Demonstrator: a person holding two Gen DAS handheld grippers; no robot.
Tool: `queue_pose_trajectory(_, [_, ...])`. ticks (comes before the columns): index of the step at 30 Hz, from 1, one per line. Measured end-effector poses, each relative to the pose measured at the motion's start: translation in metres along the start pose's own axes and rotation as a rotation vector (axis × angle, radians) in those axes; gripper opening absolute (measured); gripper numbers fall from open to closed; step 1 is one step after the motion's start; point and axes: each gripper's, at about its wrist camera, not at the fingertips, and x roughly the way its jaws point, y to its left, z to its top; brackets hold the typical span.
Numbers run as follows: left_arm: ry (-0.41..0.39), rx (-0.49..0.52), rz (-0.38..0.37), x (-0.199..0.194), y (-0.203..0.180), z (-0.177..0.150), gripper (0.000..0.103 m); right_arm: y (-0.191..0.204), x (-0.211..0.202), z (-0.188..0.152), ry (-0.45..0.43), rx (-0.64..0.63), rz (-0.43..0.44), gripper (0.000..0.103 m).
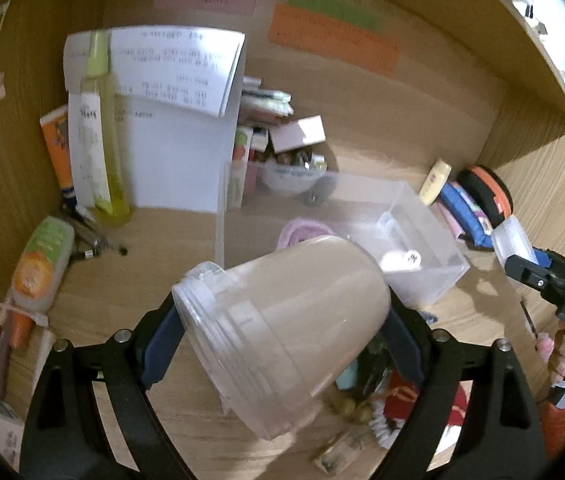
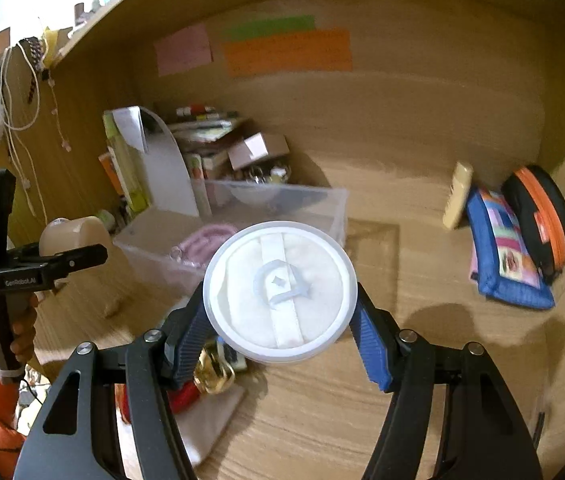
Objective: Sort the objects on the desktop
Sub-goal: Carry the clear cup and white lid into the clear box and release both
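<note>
My left gripper (image 1: pixel 282 320) is shut on a translucent plastic jar (image 1: pixel 282 332), tilted with its threaded mouth to the lower left and held above the desk. In the right wrist view the same jar (image 2: pixel 82 232) shows at the far left in that gripper (image 2: pixel 62 256). My right gripper (image 2: pixel 280 300) is shut on a round clear lid (image 2: pixel 278 292) with a white puff inside, its blue pads (image 2: pixel 366 344) on the rim. The left wrist view shows that lid (image 1: pixel 510 240) at the right edge. A clear plastic box (image 1: pixel 422 240) lies beyond both, holding a pink coil (image 2: pixel 202 240).
A white file holder (image 1: pixel 170 160) with papers, a yellow-green bottle (image 1: pixel 102 140) and an orange-labelled tube (image 1: pixel 38 268) stand at the left. A cream bottle (image 2: pixel 458 196), a blue pouch (image 2: pixel 502 252) and a black-orange case (image 2: pixel 542 216) sit in the right corner. Small red and gold items (image 2: pixel 210 376) lie below the grippers.
</note>
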Motion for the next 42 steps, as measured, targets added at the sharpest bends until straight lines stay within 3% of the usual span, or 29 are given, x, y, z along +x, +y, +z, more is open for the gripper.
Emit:
queue_pose_trajectory(13, [-0.043, 0.021, -0.014, 0.016, -0.001, 0.042, 0.089, 0.012, 0.038, 0.038, -0.001, -0.014, 0.048, 0.062])
queue_pose_trajectory(23, [0.034, 0.033, -0.003, 0.064, -0.001, 0.060, 0.089, 0.014, 0.091, 0.053, 0.090, 0.006, 0.069, 0.062])
queue_pose_trajectory(31, [0.111, 0.060, 0.028, 0.102, -0.006, 0.054, 0.089, 0.026, 0.133, 0.049, 0.144, -0.051, 0.029, 0.062])
queue_pose_trajectory(38, [0.116, 0.103, 0.054, 0.120, -0.015, 0.050, 0.089, 0.025, 0.147, 0.041, 0.181, -0.069, -0.002, 0.062])
queue_pose_trajectory(42, [0.141, 0.126, 0.017, 0.126, -0.019, 0.047, 0.089, 0.028, 0.150, 0.038, 0.179, -0.094, -0.036, 0.062])
